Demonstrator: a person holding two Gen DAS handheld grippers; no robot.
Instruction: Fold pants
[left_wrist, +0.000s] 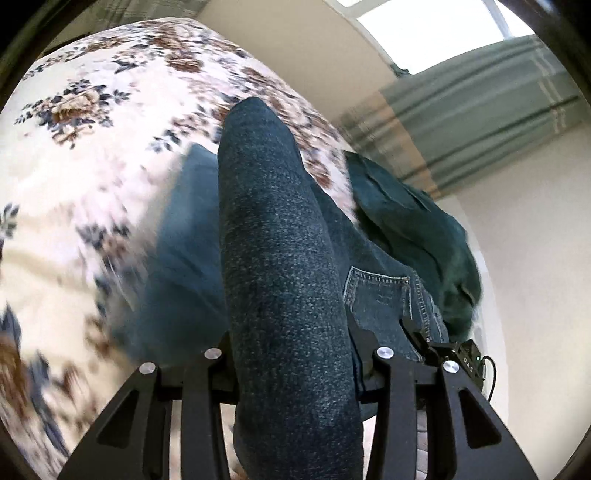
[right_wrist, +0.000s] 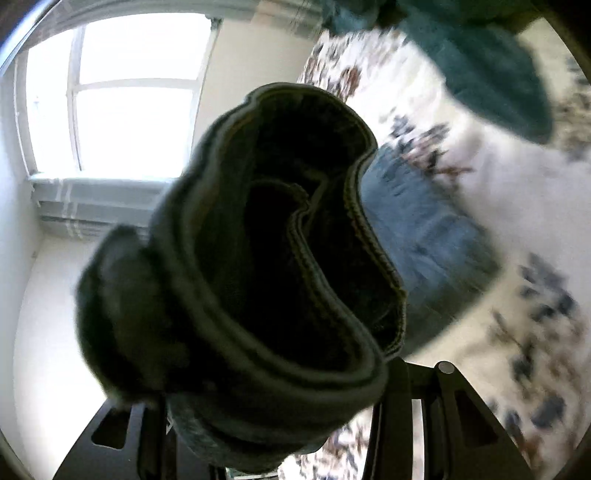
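Blue denim pants lie partly on a floral bedspread. In the left wrist view, my left gripper is shut on a thick fold of the pants leg, which runs forward between its black fingers; a back pocket shows to the right. In the right wrist view, my right gripper is shut on the bunched pants hem, held up and filling the middle of the view, so its fingertips are hidden. More blurred denim lies on the bed behind.
A dark green garment lies on the bed's right edge; it also shows in the right wrist view. A window, a radiator under it and white walls stand beyond the bed. A striped curtain hangs nearby.
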